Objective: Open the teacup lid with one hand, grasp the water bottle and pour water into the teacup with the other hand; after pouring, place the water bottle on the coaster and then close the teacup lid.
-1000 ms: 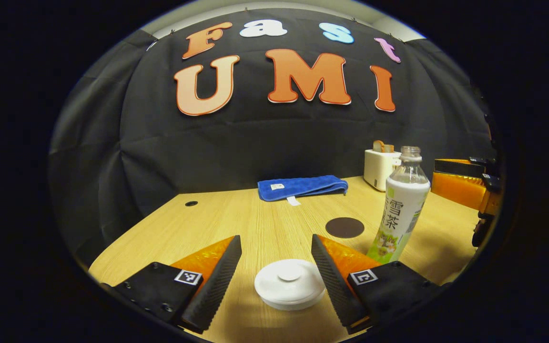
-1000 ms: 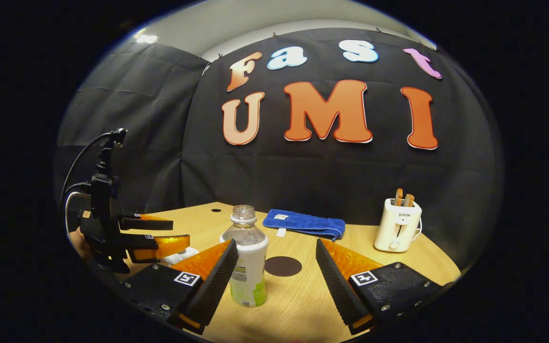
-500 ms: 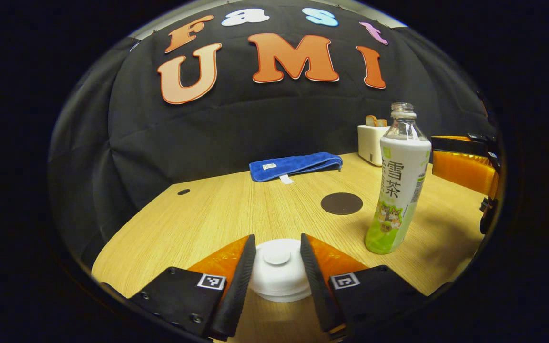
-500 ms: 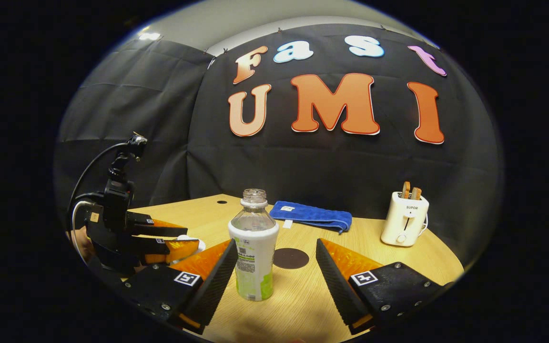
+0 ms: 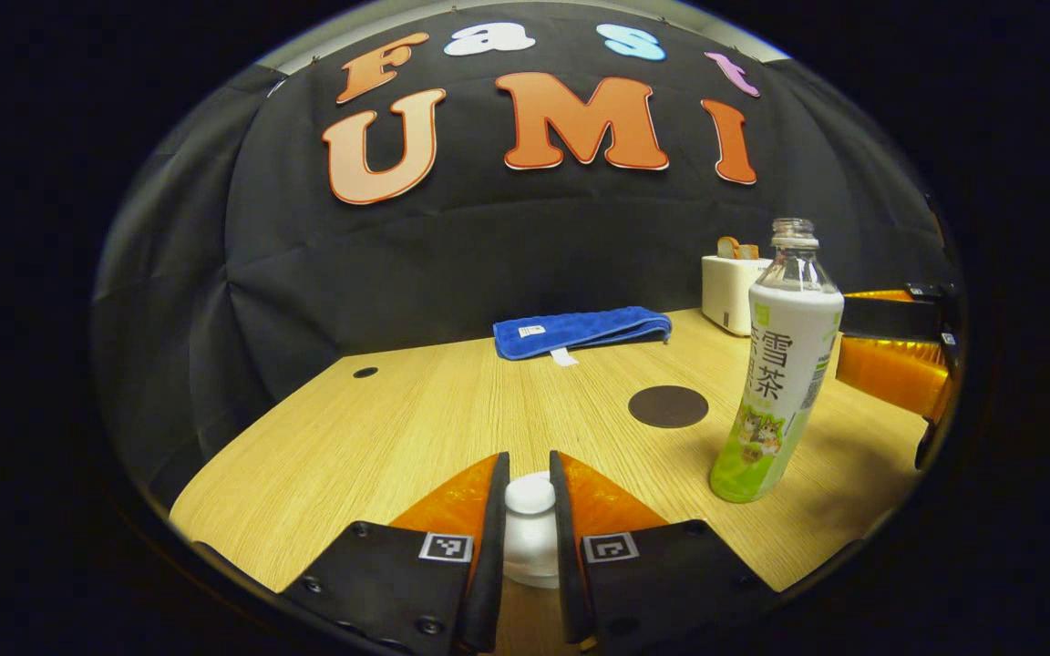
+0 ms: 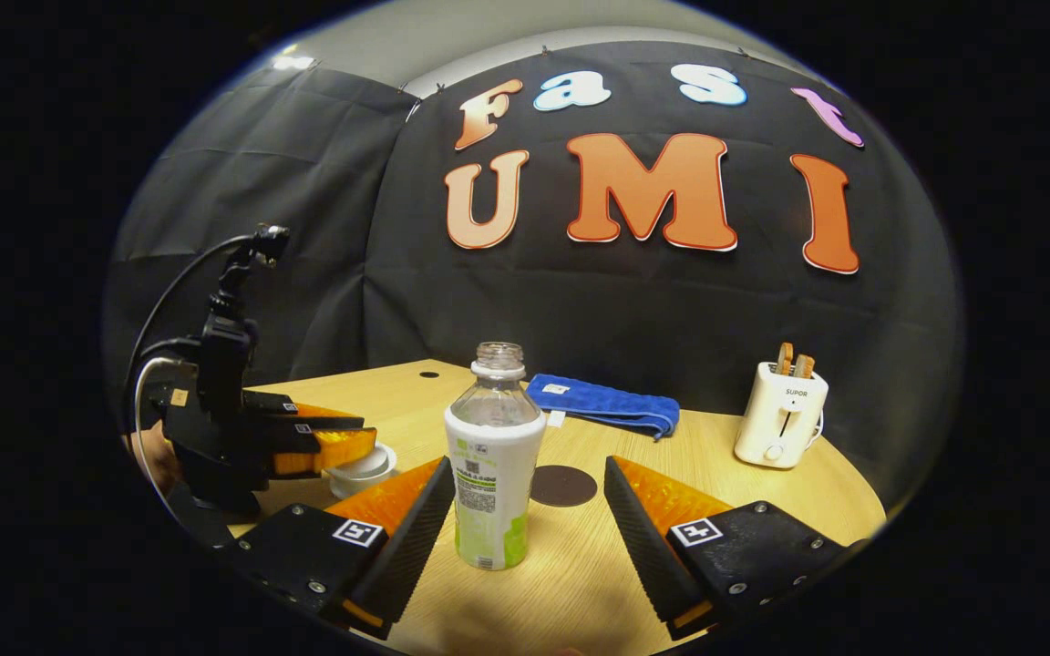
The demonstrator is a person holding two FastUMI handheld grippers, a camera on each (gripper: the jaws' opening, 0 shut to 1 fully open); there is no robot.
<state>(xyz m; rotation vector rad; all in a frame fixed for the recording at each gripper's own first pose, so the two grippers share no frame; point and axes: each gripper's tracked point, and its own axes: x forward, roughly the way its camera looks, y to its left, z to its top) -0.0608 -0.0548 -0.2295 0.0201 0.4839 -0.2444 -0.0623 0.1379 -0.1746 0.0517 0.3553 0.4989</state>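
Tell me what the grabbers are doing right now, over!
Left gripper shut on the teacup lid knob. Right gripper open, water bottle standing uncapped between its fingers, ungripped. Coaster bare; nothing blocking.

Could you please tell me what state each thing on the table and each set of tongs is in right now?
Teacup lid: on the cup, knob pinched.
Left tongs: shut on the lid knob.
Right tongs: open, bottle between them, untouched.
Water bottle: upright, uncapped, on the table.
Coaster: bare.
Blue towel: folded, lying flat.
Toaster: slices standing in its slots.
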